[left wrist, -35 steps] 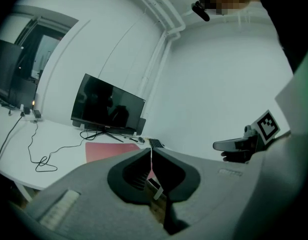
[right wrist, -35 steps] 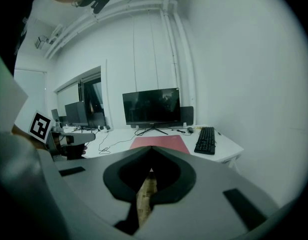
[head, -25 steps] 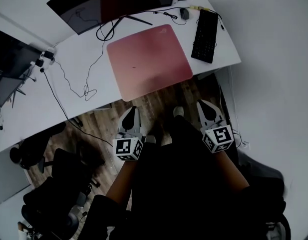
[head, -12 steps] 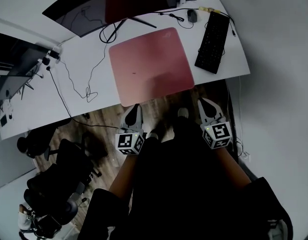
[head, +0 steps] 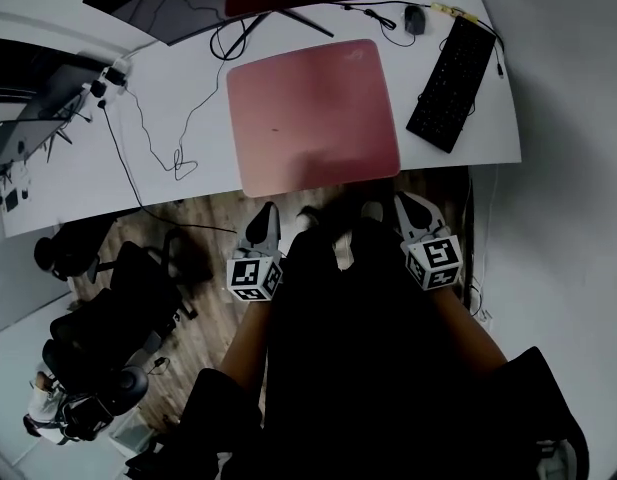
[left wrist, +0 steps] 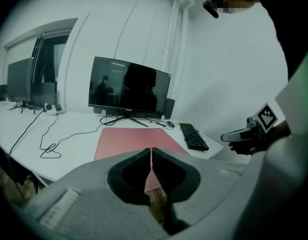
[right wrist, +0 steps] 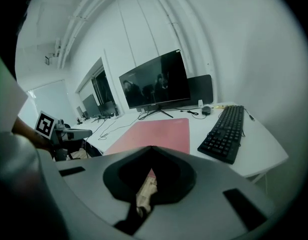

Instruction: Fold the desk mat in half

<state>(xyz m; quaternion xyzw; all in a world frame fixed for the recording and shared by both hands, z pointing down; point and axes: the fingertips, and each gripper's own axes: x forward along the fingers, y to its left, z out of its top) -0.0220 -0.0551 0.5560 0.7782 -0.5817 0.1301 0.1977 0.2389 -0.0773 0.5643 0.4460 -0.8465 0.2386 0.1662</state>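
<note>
The desk mat (head: 313, 118) is a plain pinkish-red rectangle with rounded corners. It lies flat and fully open, in a single layer, on the white tabletop (head: 88, 183). It sits slightly askew, its near edge right at the tabletop's front edge. A small dark speck marks its left half.

This is an office. A long white table (head: 203, 118) runs along a plain white wall (left wrist: 218, 74). It carries a wide curved monitor (left wrist: 129, 86), a black keyboard (head: 454, 83), a mouse (head: 415, 19) and a pink desk mat (head: 313, 113), with loose black cables (head: 179, 164) trailing across it. More monitors (left wrist: 24, 81) stand in a row farther along the table. Black office chairs (head: 103, 343) sit on the wood-plank floor (head: 203, 233) beside it.
</note>
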